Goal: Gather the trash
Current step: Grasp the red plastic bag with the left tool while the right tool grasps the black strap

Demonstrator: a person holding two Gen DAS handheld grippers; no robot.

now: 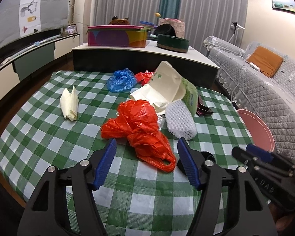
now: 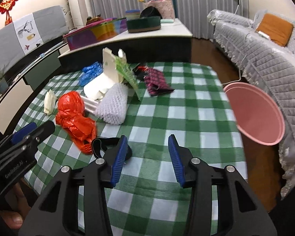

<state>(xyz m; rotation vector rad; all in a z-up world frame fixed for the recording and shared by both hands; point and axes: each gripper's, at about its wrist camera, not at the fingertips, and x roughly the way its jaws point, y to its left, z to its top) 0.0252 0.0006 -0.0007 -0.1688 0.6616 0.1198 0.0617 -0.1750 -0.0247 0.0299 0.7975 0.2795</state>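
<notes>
The trash is spread over the far half of a table covered with a green checked cloth (image 1: pixel 49 133). A pink basin (image 2: pixel 253 116) is set off the table's right edge, beside the quilted sofa (image 2: pixel 265 63) — judged to be the receptacle, placed low and close so that items can be dropped into it with a short swing.

The left gripper (image 1: pixel 146 153) is held angled down over the near end of the red plastic bag (image 1: pixel 141 129). Its jaws stand partly open, and the bag's knotted tail is framed between the blue pads (image 1: pixel 106 163); no contact is visible, so the bag is not yet gripped. The bag is the nearest item, which would explain why it is addressed first.

The right gripper (image 2: pixel 147 153) is held over bare cloth, jaws at a moderate gap with nothing between them. A small black loop-shaped object (image 2: pixel 106 145) lies just beside its left finger; what it is cannot be told.

Behind the bag, the following are bunched together, touching or overlapping:
- a white foam net sleeve (image 1: pixel 180 122)
- an open paper food box (image 1: pixel 163 86)
- a blue plastic bag (image 1: pixel 121 79)

A folded cream wrapper (image 1: pixel 69 104) lies apart, on the left — it would call for a separate reach.
</notes>
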